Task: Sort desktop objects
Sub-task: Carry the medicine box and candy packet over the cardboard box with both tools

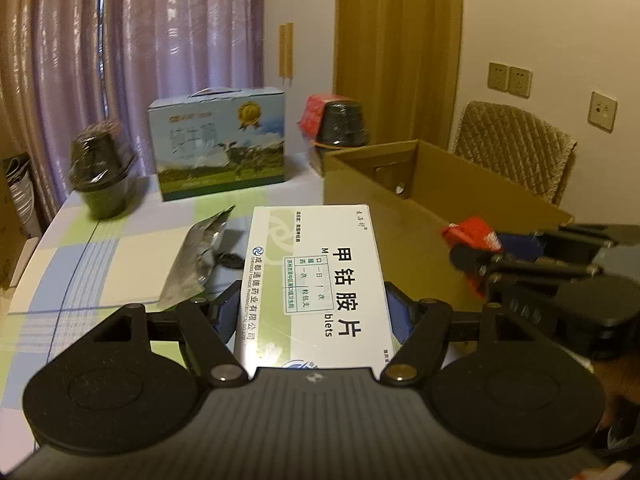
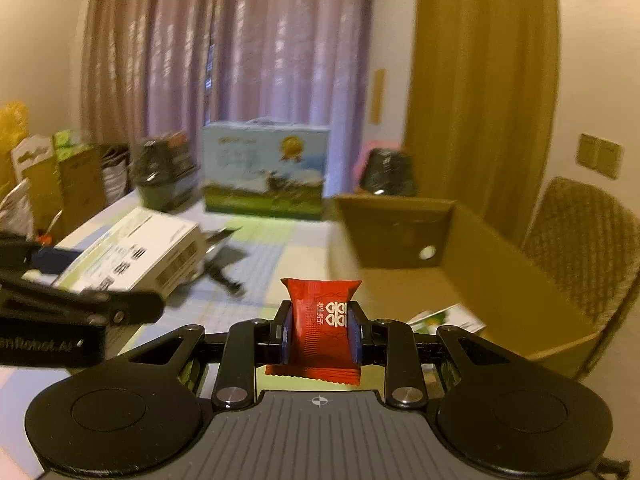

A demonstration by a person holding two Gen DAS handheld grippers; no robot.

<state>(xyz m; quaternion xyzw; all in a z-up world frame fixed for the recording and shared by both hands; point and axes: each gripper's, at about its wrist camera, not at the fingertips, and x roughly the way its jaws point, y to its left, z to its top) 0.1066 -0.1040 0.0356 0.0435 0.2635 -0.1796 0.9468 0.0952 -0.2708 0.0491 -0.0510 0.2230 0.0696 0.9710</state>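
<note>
My left gripper (image 1: 314,312) is shut on a white and green medicine box (image 1: 316,280), held above the checked tablecloth; the same medicine box (image 2: 132,256) shows at the left of the right wrist view. My right gripper (image 2: 320,332) is shut on a small red snack packet (image 2: 320,320). That red packet (image 1: 472,240) and the right gripper (image 1: 480,264) appear at the right of the left wrist view, beside the open cardboard box (image 1: 436,192). The cardboard box (image 2: 480,248) lies ahead and right of the right gripper, with a printed packet (image 2: 448,318) inside.
A silver foil pouch (image 1: 200,256) and a small dark object (image 1: 230,260) lie on the tablecloth (image 1: 100,256). A blue milk carton (image 1: 220,140) and two black wrapped pots (image 1: 102,172) (image 1: 342,124) stand at the back. A padded chair (image 1: 516,144) is behind the cardboard box.
</note>
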